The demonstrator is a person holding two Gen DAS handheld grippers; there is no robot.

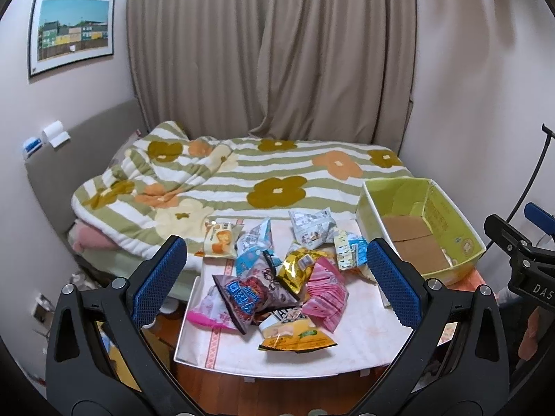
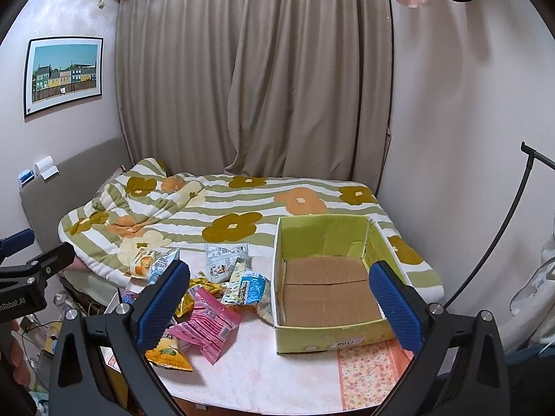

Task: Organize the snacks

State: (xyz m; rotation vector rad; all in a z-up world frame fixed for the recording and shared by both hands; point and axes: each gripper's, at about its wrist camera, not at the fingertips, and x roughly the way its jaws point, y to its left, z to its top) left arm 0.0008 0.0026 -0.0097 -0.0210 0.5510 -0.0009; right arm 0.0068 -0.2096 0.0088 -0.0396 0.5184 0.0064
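A heap of several snack packets lies on a small white table (image 1: 347, 353): a pink packet (image 1: 326, 294), a gold one (image 1: 296, 270), a yellow one (image 1: 295, 334) and a silver one (image 1: 310, 230). My left gripper (image 1: 275, 282) hovers open above the heap, holding nothing. To the right stands an empty green cardboard box (image 1: 421, 228), also seen in the right wrist view as the box (image 2: 329, 298). My right gripper (image 2: 279, 306) hangs open in front of the box, with the pink packet (image 2: 208, 326) at its left finger.
Behind the table is a bed (image 1: 277, 173) with a green striped flower blanket, curtains (image 1: 270, 48) beyond it. A black stand (image 2: 492, 242) leans by the right wall. The table's front edge (image 2: 263, 402) is near me. Clutter sits on the floor at left.
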